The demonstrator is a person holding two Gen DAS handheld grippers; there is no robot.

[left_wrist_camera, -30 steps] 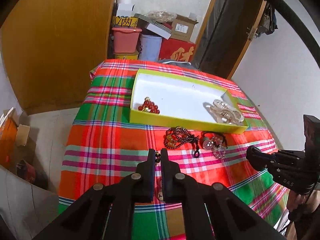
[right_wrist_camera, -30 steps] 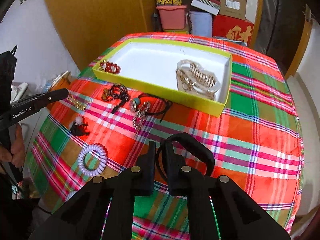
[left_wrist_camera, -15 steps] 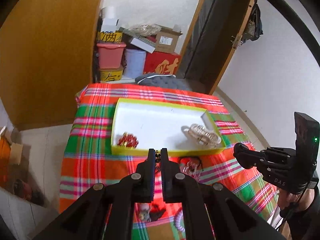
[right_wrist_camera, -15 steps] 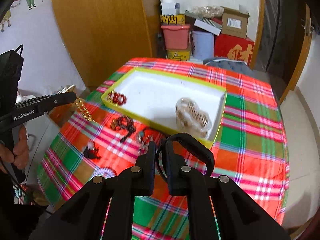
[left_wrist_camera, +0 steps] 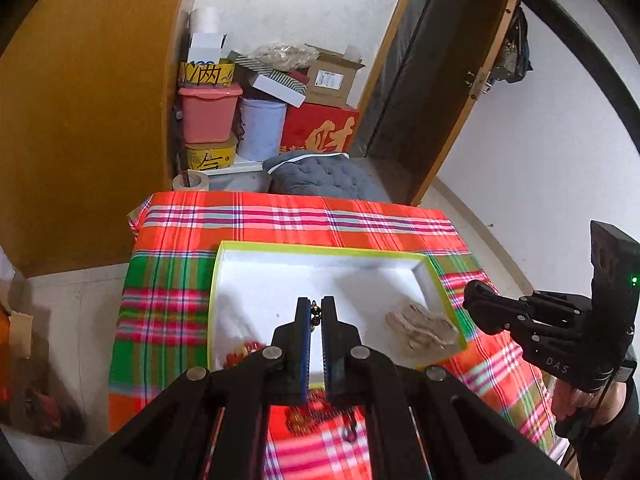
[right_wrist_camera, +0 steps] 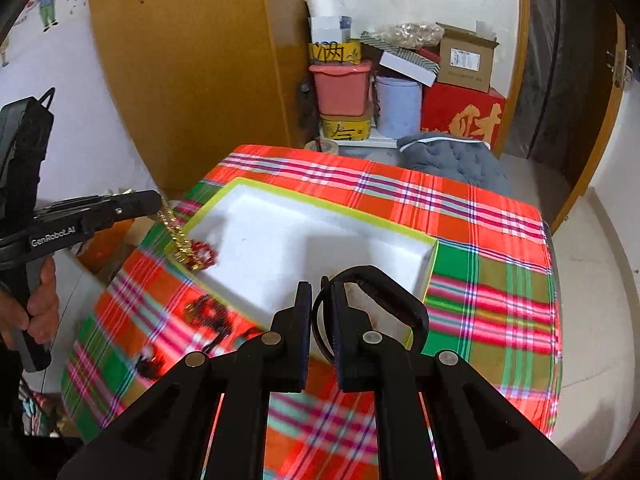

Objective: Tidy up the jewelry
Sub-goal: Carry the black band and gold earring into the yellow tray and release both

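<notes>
A white tray with a yellow-green rim point(left_wrist_camera: 320, 249) point(right_wrist_camera: 320, 207) sits on the plaid table. It holds a red bead bracelet point(left_wrist_camera: 246, 354) point(right_wrist_camera: 204, 251) and clear hair clips point(left_wrist_camera: 422, 326). My left gripper point(left_wrist_camera: 316, 312) is shut on a gold chain point(right_wrist_camera: 176, 236) that hangs over the tray's left edge; the gripper shows in the right wrist view point(right_wrist_camera: 154, 202). My right gripper point(right_wrist_camera: 320, 300) is shut on a black headband point(right_wrist_camera: 384, 284) above the tray's near right corner; it also shows in the left wrist view point(left_wrist_camera: 474, 294).
Dark bead jewelry point(right_wrist_camera: 208, 312) and a black hair tie point(right_wrist_camera: 146, 362) lie on the plaid cloth point(right_wrist_camera: 492, 280) in front of the tray. Boxes and tubs point(left_wrist_camera: 264, 120) are stacked beyond the table, beside a wooden wardrobe point(left_wrist_camera: 92, 120) and a door point(left_wrist_camera: 424, 92).
Both grippers rose and moved forward over the tray, each still shut on its item. The gold chain now dangles over the tray's left edge.
</notes>
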